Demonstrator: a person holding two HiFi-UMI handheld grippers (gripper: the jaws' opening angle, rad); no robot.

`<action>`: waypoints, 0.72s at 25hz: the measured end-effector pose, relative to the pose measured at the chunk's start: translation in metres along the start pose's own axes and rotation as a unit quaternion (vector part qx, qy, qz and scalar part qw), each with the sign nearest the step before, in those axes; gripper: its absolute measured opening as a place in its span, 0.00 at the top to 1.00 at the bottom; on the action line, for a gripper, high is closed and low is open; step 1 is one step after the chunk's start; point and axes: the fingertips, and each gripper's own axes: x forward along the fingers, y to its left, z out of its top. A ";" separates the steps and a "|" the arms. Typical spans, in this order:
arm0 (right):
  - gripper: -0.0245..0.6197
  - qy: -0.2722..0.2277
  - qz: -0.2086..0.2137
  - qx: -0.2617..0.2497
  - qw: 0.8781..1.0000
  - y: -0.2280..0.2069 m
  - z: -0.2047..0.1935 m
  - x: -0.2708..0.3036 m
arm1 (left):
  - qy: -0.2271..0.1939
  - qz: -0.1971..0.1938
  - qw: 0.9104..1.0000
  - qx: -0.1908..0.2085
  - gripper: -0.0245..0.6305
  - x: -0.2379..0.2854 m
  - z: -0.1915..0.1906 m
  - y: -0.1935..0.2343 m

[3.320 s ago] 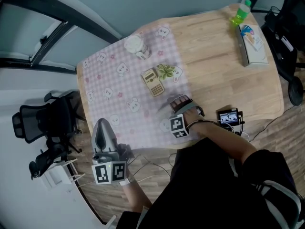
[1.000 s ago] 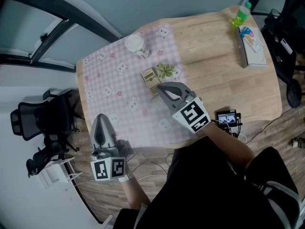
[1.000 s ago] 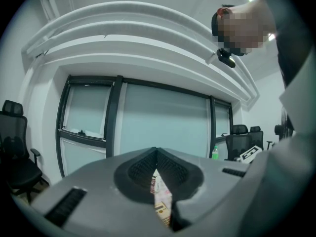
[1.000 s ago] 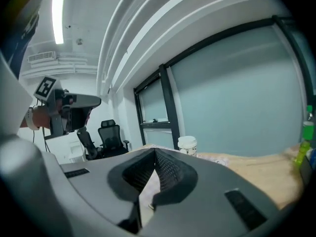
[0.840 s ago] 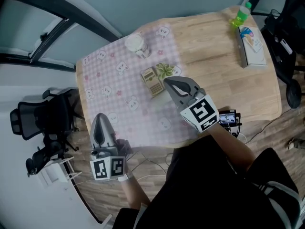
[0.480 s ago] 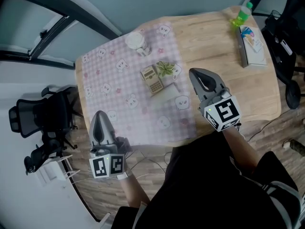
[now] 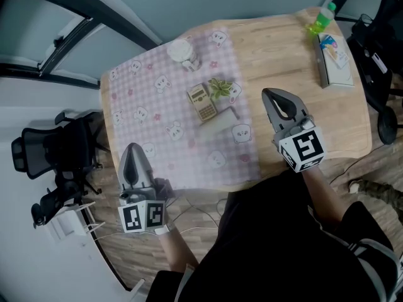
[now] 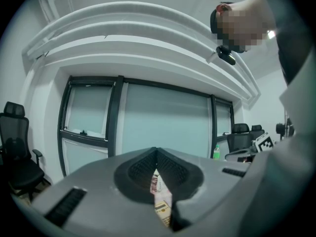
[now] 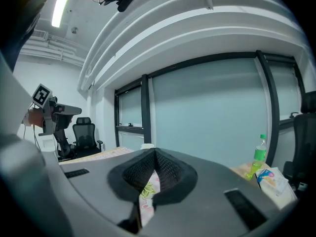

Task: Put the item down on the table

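Head view shows the calculator (image 7: 201, 102) on the pink cloth (image 7: 154, 121), with the left gripper (image 7: 132, 148) nearer and the right gripper (image 7: 270, 94) to its right, both with jaws pressed together, empty.

Item (image 7: 230, 113): a small, flat, grey piece lying on the pink checked cloth (image 7: 148, 109), just beside the calculator (image 7: 202, 102), near the green sprig (image 7: 220, 88).

Green bottle (image 7: 320, 17) far right, just beside flat box (image 7: 334, 58); black office chair (image 7: 50, 150) at left.
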 end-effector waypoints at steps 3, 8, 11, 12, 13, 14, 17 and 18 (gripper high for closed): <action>0.94 0.001 0.004 0.006 1.000 0.004 0.001 0.000 | 0.001 -0.001 1.000 0.000 0.96 -0.001 0.000 -0.001; 0.94 -0.009 0.011 0.000 1.000 0.010 0.006 0.001 | 0.001 -0.004 1.000 -0.001 0.96 0.000 0.000 -0.001; 0.94 -0.009 0.012 -0.001 1.000 0.011 0.007 0.001 | -0.001 -0.004 1.000 -0.002 0.96 -0.001 0.000 -0.001; 0.94 -0.008 0.012 -0.001 1.000 0.012 0.006 0.001 | -0.001 -0.004 1.000 -0.002 0.96 -0.001 0.001 -0.002; 0.94 -0.007 0.012 -0.002 1.000 0.013 0.006 0.001 | -0.001 -0.005 1.000 -0.002 0.96 -0.002 0.000 -0.002; 0.94 -0.006 0.012 -0.004 1.000 0.014 0.005 0.001 | 0.000 -0.005 1.000 -0.002 0.96 -0.002 0.000 -0.002; 0.94 -0.005 0.014 -0.006 1.000 0.016 0.004 0.001 | 0.002 -0.008 1.000 -0.003 0.96 -0.002 -0.002 -0.004; 0.94 -0.005 0.015 -0.005 1.000 0.017 0.004 0.001 | 0.003 -0.009 1.000 -0.004 0.96 -0.002 -0.003 -0.005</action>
